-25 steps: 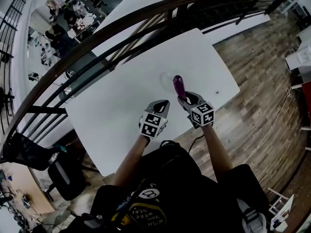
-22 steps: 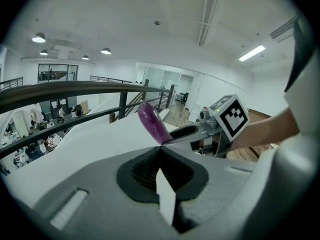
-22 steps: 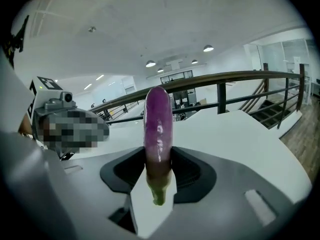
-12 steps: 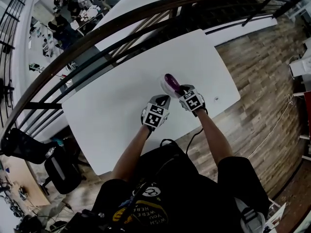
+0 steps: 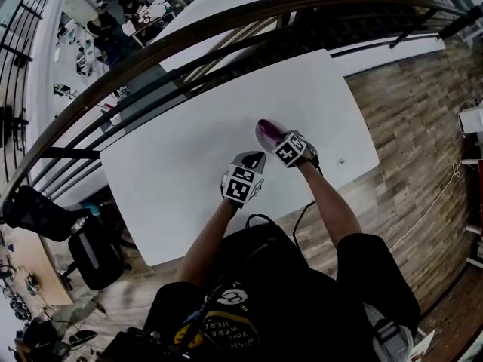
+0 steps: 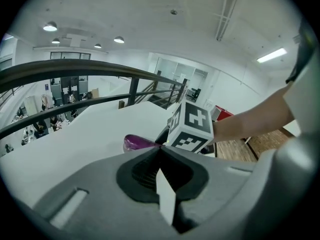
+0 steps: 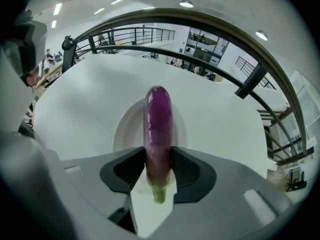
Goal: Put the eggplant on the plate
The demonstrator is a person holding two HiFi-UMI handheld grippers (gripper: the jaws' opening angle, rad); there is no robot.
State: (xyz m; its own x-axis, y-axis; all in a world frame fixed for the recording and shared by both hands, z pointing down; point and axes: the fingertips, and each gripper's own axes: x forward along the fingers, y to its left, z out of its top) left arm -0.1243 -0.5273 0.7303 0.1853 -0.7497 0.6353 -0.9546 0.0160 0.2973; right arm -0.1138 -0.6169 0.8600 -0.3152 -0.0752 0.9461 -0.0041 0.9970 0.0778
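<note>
Eggplant [image 7: 158,129]: purple, green stem end nearest the camera, reaching out over the plate [image 7: 124,129].
Plate: white, on the white table [image 5: 173,164], under the eggplant; I cannot tell whether they touch.
Right gripper [image 7: 159,165]: pointed steeply down, jaws clamped on the eggplant near its stem.
Left gripper [image 6: 160,150]: just beside the right one, above the table, jaws pressed together with nothing between them.
Railing [image 5: 151,47]: dark, beyond the table.

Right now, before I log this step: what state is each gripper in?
Left gripper: closed, empty.
Right gripper: closed on the eggplant, over the plate.
</note>
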